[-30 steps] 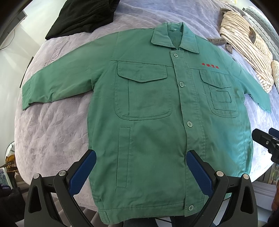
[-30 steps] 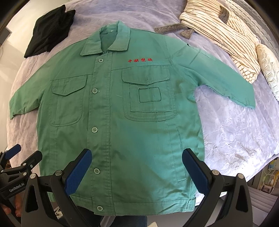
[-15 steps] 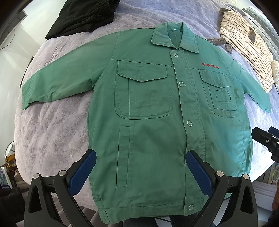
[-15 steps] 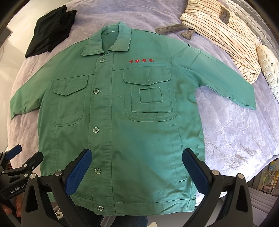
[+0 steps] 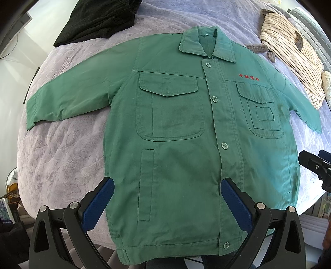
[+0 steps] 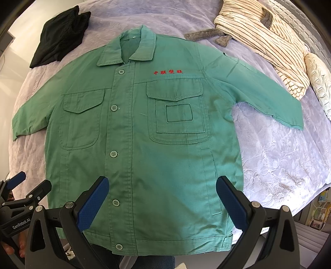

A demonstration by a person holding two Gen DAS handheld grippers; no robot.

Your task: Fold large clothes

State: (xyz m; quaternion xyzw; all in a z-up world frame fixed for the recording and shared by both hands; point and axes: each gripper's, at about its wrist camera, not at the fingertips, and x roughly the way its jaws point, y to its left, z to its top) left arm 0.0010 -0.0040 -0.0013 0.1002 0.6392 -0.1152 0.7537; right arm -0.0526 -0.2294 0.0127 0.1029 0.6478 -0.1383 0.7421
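A green button-up work jacket [image 5: 175,134] lies flat and face up on the bed, sleeves spread out to both sides, collar at the far end; it also fills the right wrist view [image 6: 140,140]. My left gripper [image 5: 165,198] is open and empty, hovering above the jacket's lower left part near the hem. My right gripper [image 6: 162,196] is open and empty above the lower right part near the hem. The right gripper shows at the right edge of the left wrist view [image 5: 316,165], and the left gripper at the lower left of the right wrist view [image 6: 22,194].
A lavender bedspread [image 5: 62,155] covers the bed. A black garment [image 5: 99,18] lies at the far left. A cream striped garment [image 6: 266,41] and a pale pillow [image 6: 320,82] lie at the far right. The bed's near edge runs just below the jacket's hem.
Both grippers have barely moved; the view drifted very slightly over the jacket. The jacket lies as before and both grippers stay open.
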